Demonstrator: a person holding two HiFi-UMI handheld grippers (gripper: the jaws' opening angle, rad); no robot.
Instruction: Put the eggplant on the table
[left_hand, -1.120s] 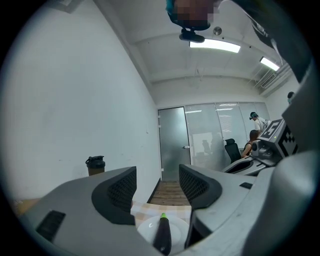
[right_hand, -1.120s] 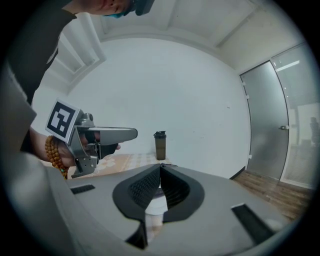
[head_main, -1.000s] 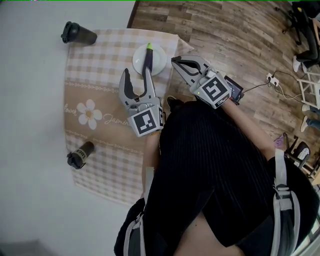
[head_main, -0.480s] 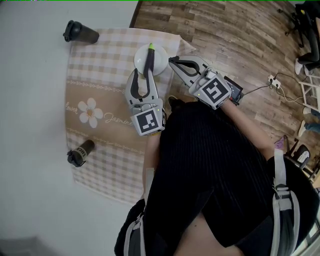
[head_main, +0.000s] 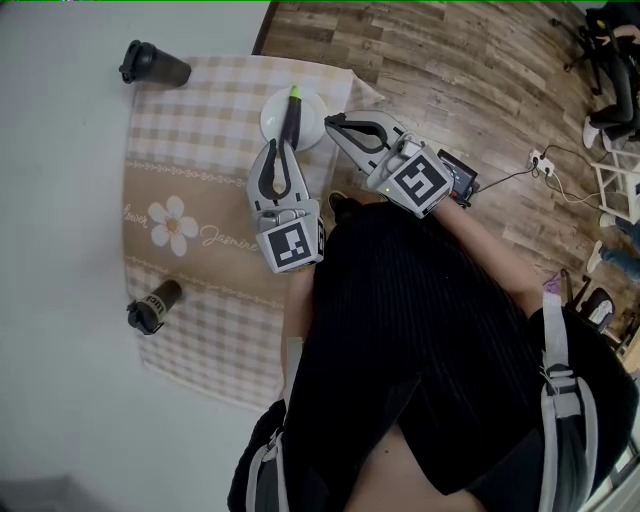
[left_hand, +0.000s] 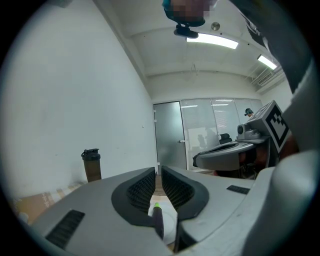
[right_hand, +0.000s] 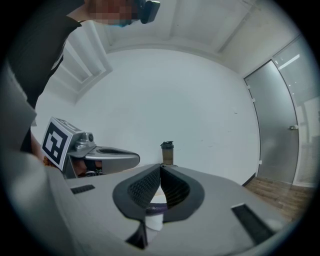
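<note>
Left gripper (head_main: 284, 147): jaws just closed from wide apart, now clamping the eggplant's (head_main: 292, 108) near end | eggplant: lying on plate (head_main: 272, 114) | right gripper (head_main: 331, 121): clenched, beside plate as before.

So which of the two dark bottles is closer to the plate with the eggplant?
The bottle at the cloth's far corner, roughly level with the plate. The other bottle stands at the cloth's left edge, nearer the person.
</note>
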